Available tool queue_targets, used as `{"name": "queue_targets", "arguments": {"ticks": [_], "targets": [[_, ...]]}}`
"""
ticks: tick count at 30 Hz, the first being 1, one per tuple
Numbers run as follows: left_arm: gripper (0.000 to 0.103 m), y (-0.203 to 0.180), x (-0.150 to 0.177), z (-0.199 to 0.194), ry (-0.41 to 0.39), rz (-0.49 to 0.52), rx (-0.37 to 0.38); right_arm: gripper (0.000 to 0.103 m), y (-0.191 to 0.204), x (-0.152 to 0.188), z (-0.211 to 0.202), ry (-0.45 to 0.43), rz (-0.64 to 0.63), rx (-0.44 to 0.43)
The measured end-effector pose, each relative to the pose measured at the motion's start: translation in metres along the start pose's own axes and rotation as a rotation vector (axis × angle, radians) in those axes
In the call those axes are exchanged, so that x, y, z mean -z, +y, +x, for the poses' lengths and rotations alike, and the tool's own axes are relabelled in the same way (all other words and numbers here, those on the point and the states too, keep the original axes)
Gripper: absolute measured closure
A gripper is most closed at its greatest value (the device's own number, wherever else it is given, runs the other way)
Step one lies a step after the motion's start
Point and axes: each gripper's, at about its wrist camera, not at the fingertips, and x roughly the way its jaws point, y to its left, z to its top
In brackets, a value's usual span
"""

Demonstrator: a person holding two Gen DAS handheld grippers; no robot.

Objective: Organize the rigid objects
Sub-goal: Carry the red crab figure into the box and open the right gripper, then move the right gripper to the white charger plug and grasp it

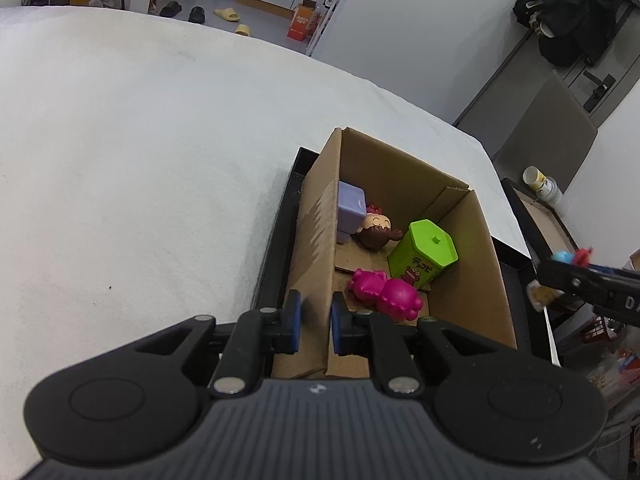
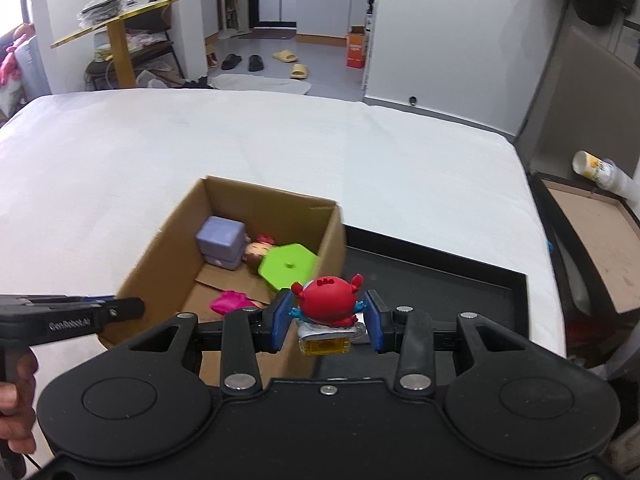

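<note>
The red crab figure (image 2: 329,299) sits between my right claw (image 2: 329,320) pads, gripped, just beside the cardboard box (image 2: 160,248). My left claw (image 1: 316,322) is clamped on the box's near wall.

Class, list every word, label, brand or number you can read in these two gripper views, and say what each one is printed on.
"GenRobot.ai", roughly: small white lettering on the side of the black left gripper, slightly blurred.
"DA": cut-off white letters on the black right gripper.
Dark printed characters on the lime-green hexagonal plastic tin: not legible.
Print on the orange carton on the floor: too small to read.
</note>
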Motion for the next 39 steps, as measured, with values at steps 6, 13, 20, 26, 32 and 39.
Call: {"name": "queue_targets", "arguments": {"ticks": [6,13,20,26,32,39], "targets": [[0.089,0.002,0.0,0.001,0.006,-0.005,0.016,0.065,0.025,-0.011,0.012,-0.001,-0.034,-0.043],[0.089,0.007,0.0,0.001,0.01,-0.016,0.029,0.065,0.048,-0.025,0.033,0.017,-0.071,-0.089],[0.088,0.01,-0.002,0.002,0.016,-0.033,0.034,0.065,0.062,-0.028,0.052,0.045,-0.085,-0.119],[0.088,0.01,-0.001,0.002,0.016,-0.038,0.034,0.065,0.067,-0.028,0.064,0.066,-0.031,-0.17],[0.088,0.012,0.0,0.002,0.016,-0.041,0.035,0.062,0.065,-0.031,0.069,0.066,0.064,-0.213],[0.088,0.013,-0.001,0.002,0.016,-0.046,0.036,0.059,0.053,-0.031,0.048,0.055,0.096,-0.225]]}}
